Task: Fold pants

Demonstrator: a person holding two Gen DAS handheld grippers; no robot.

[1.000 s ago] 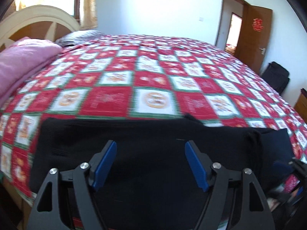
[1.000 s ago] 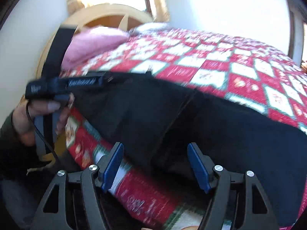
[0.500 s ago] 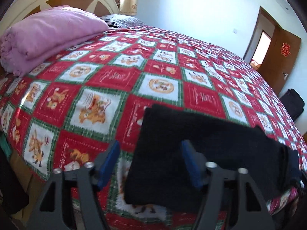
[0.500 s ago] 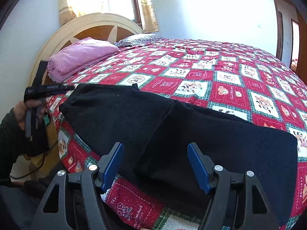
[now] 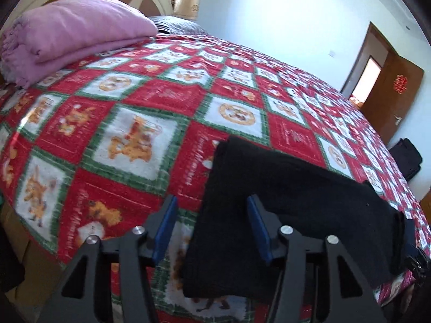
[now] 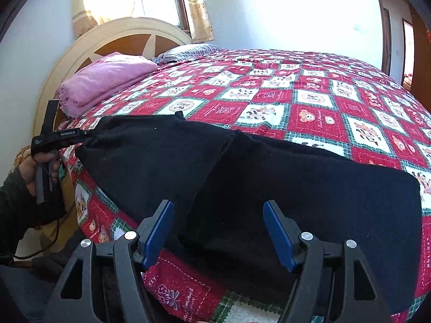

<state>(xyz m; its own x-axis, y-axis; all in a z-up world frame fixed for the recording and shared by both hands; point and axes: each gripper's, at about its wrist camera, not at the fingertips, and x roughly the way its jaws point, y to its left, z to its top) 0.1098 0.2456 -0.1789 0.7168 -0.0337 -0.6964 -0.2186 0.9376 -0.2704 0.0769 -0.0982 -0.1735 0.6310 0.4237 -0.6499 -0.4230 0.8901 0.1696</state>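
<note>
Black pants (image 6: 269, 177) lie flat in a long strip along the near edge of the bed; they also show in the left wrist view (image 5: 291, 204). My left gripper (image 5: 211, 226) is open and empty, its jaws straddling the left end edge of the pants. In the right wrist view the left gripper (image 6: 80, 136) sits at the pants' left end, held by a hand. My right gripper (image 6: 218, 228) is open and empty, low over the middle of the pants near a seam.
The bed has a red, green and white patchwork quilt (image 6: 309, 94). A folded pink blanket (image 5: 70, 35) and a pillow (image 6: 188, 51) lie by the headboard (image 6: 124, 35). A brown door (image 5: 390, 88) and a black bag (image 5: 406, 158) are at the far right.
My left gripper has moved left along the pants to their left end. My right gripper has pulled back and steadied over the middle. Both stay open.
</note>
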